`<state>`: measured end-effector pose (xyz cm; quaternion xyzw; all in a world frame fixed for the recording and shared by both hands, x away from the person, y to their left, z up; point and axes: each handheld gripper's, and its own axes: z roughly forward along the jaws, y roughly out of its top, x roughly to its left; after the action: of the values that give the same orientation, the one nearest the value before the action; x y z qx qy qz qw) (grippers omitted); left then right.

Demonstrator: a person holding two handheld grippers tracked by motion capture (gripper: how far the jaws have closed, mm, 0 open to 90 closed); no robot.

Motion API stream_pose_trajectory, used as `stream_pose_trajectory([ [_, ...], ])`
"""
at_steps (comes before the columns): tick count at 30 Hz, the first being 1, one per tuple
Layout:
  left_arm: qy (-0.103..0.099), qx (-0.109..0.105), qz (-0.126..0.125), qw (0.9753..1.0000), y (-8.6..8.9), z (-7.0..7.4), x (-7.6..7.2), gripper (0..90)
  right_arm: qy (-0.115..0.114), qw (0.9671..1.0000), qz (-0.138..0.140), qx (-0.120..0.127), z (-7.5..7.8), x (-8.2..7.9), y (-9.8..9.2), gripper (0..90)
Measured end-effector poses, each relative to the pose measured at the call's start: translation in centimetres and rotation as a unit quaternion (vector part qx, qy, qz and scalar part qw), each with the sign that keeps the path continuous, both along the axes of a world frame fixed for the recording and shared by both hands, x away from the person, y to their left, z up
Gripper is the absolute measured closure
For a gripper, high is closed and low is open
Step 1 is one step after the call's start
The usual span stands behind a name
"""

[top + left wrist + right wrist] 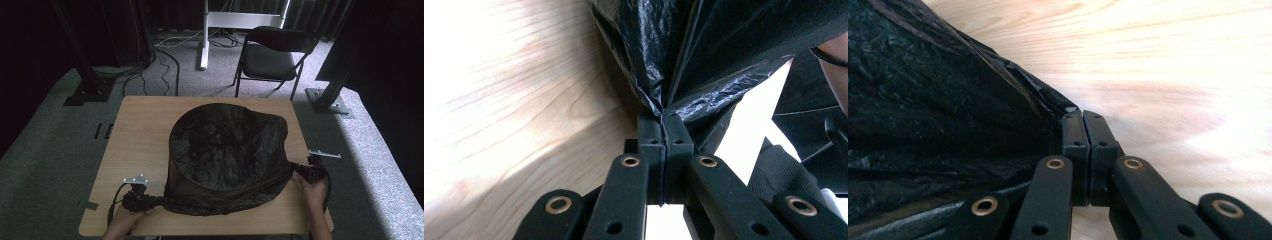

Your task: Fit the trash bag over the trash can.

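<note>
— Left hand-held gripper (pixel 142 200): what's in it?
— Its jaws are clamped on the bag's (pixel 227 155) near-left corner; the right hand-held gripper (pixel 309 172) pinches the bag's right edge.
— And the bag?
— Puffed up over the desk (pixel 137 135), stretched taut between both, chair (pixel 272 55) beyond it.

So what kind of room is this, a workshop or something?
Probably a recording studio or lab. Dark curtains hang around a carpeted floor, black frame posts stand beside the wooden table, cables trail behind it, and a folding chair waits beyond.
</note>
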<state>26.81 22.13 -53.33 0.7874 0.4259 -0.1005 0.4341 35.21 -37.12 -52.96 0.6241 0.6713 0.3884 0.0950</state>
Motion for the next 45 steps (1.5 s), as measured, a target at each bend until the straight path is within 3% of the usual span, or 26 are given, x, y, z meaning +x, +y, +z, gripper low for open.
stream_pose_trajectory([
  [16,-0.009,-0.008,-0.004,0.9999,-2.0,0.2,0.7,89.1,0.005,0.9982,-0.033,-0.050,-0.5,-0.2,-1.6,89.0],
  [21,-0.021,-0.014,0.003,0.9997,-2.0,0.5,0.4,88.3,0.010,0.9983,-0.037,-0.045,-0.6,-0.1,-1.8,88.0],
  [22,-0.022,-0.017,0.002,0.9996,-1.9,0.6,0.3,84.4,0.004,0.9977,-0.034,-0.058,-0.6,-0.1,-1.6,73.6],
  [23,-0.023,-0.017,0.002,0.9996,-1.8,0.7,0.3,84.4,0.004,0.9977,-0.034,-0.058,-0.6,-0.1,-1.6,73.6],
  [24,-0.030,-0.019,0.001,0.9994,-1.7,0.9,0.2,68.1,0.003,0.9975,-0.031,-0.063,-0.3,-0.1,-1.6,48.6],
  [27,-0.051,0.000,0.015,0.9986,-1.6,1.5,-0.2,44.0,-0.020,0.9990,-0.014,-0.038,0.8,-0.4,-2.1,23.3],
  [28,-0.054,0.005,0.025,0.9982,-1.5,1.8,-0.4,44.0,-0.020,0.9990,-0.014,-0.038,0.8,-0.4,-2.1,23.3],
  [29,-0.061,0.014,0.029,0.9976,-1.3,2.0,-0.5,37.1,-0.023,0.9986,0.011,-0.047,1.4,-0.7,-2.1,13.1],
  [30,-0.074,0.024,0.040,0.9961,-0.9,2.4,-0.8,32.5,-0.035,0.9982,0.012,-0.047,1.8,-1.0,-2.3,13.3],
  [31,-0.074,0.024,0.040,0.9961,-0.9,2.4,-0.8,28.2,-0.035,0.9982,0.012,-0.047,1.8,-1.0,-2.3,13.3],
  [32,-0.084,0.024,0.046,0.9951,-0.5,2.6,-1.0,27.9,-0.056,0.9983,0.000,-0.015,2.4,-1.4,-3.1,13.2],
  [34,-0.081,0.029,0.049,0.9951,-0.3,2.6,-1.1,22.6,-0.065,0.9978,-0.009,-0.003,2.8,-1.6,-3.5,13.2],
  [35,-0.078,0.039,0.053,0.9948,-0.3,2.5,-1.2,14.5,-0.079,0.9968,-0.015,0.006,3.2,-1.8,-3.9,13.2],
  [36,-0.082,0.050,0.057,0.9937,-0.2,2.4,-1.3,10.3,-0.100,0.9944,-0.025,0.020,4.1,-2.4,-4.5,13.3],
  [37,-0.088,0.061,0.063,0.9923,-0.2,2.1,-1.4,10.3,-0.100,0.9944,-0.025,0.020,4.1,-2.4,-4.5,13.3],
  [38,-0.090,0.072,0.064,0.9912,-0.2,1.9,-1.4,9.0,-0.121,0.9916,-0.032,0.032,5.1,-3.0,-4.9,13.3],
  [40,-0.089,0.092,0.064,0.9897,-0.4,1.3,-1.5,0.6,-0.140,0.9891,-0.029,0.034,6.3,-3.5,-5.0,13.3],
  [43,-0.081,0.094,0.062,0.9903,-0.4,0.8,-1.5,0.6,-0.159,0.9863,-0.024,0.037,7.7,-4.0,-4.8,13.3],
  [45,-0.080,0.090,0.068,0.9904,-0.3,0.6,-1.4,0.6,-0.189,0.9809,-0.011,0.042,9.8,-4.5,-4.3,13.3],
])
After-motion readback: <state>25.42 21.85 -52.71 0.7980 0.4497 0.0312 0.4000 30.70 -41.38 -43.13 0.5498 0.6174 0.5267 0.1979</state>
